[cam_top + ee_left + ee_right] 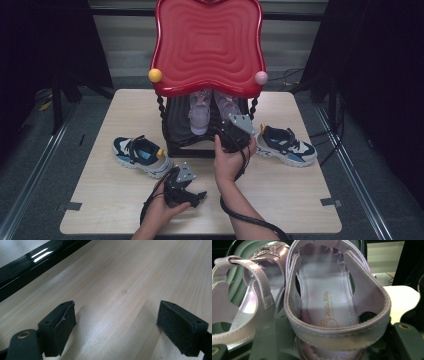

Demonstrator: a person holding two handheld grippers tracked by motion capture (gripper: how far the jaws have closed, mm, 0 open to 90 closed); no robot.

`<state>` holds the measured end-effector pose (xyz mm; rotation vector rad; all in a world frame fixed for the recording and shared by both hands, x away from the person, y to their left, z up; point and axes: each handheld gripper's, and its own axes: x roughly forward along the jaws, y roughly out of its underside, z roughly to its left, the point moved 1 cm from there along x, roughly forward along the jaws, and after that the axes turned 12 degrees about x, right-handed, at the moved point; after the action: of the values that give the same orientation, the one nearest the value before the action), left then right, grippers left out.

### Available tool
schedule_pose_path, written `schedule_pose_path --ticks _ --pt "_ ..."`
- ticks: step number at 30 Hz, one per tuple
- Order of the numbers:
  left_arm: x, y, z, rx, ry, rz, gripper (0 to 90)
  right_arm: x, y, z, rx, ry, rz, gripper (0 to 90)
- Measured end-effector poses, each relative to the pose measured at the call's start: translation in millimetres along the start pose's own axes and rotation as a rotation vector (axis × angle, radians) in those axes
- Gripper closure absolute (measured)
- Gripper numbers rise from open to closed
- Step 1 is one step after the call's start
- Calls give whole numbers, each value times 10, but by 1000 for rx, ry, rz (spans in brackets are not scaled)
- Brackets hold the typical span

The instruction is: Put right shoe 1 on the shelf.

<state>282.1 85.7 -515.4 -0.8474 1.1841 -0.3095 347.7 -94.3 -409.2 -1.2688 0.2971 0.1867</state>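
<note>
Two pink sandals, two blue sneakers, one red rack on the counter (280, 200).
We see the right gripper (329, 350) at the right sandal's (329, 302) heel, grip unclear; left sandal (242, 297) beside. The left gripper (116, 322) stands wide open, empty. One sneaker (141, 156) lies left of the rack (207, 45), another sneaker (286, 145) right.

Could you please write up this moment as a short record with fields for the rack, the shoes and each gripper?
rack: red-topped shoe rack at the table's far side, black lower shelf
sandals: pair of lilac sandals on the lower shelf
left sneaker: blue-and-white sneaker on the table, left of the rack
right sneaker: matching sneaker on the table, right of the rack
left gripper: jaws open over bare wood, holding nothing
right gripper: at the heel strap of one sandal; grip not certain
</note>
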Motion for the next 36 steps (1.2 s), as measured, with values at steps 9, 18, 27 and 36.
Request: schedule_pose_path --ticks 9,18,27,36 --pt "0 0 0 1 0 -1 148 69 -9 40 -6 4 8 368" --pt "1 0 -1 2 -1 -2 150 115 -39 64 13 23 30 369" --pt "1 0 -1 2 -1 -2 150 162 -14 92 16 35 36 368" --pt "1 0 -2 1 -1 -2 150 183 20 127 18 46 31 367"
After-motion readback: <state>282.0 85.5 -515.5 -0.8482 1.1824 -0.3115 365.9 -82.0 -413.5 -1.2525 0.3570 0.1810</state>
